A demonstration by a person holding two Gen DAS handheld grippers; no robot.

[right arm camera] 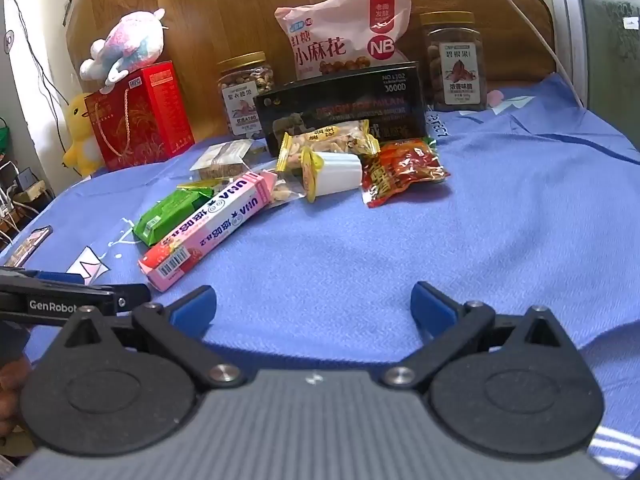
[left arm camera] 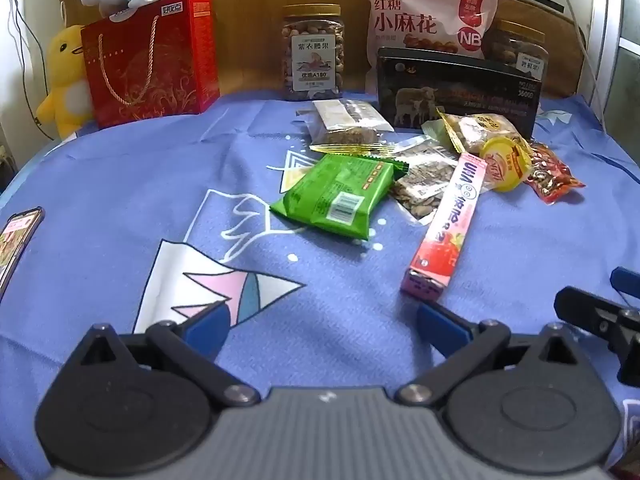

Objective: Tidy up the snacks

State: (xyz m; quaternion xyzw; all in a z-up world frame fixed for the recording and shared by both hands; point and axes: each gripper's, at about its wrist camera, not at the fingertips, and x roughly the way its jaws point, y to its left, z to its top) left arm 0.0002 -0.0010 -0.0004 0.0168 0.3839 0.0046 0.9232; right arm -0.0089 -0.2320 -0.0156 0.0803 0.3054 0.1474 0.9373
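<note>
Both claws [left arm camera: 322,322] [right arm camera: 312,310] wide above blue cloth [right arm camera: 440,240]

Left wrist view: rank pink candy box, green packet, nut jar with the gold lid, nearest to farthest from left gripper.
From the left gripper, jaws open:
1. pink candy box, just ahead on the right, its near end by the right finger.
2. green packet, mid-cloth, centre.
3. nut jar, upright at the back.

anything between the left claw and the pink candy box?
Nothing visible. The left claw is open over bare blue cloth, and the near end of the pink candy box lies just ahead of its right finger. The green packet lies farther back and to the left, off that line.
</note>
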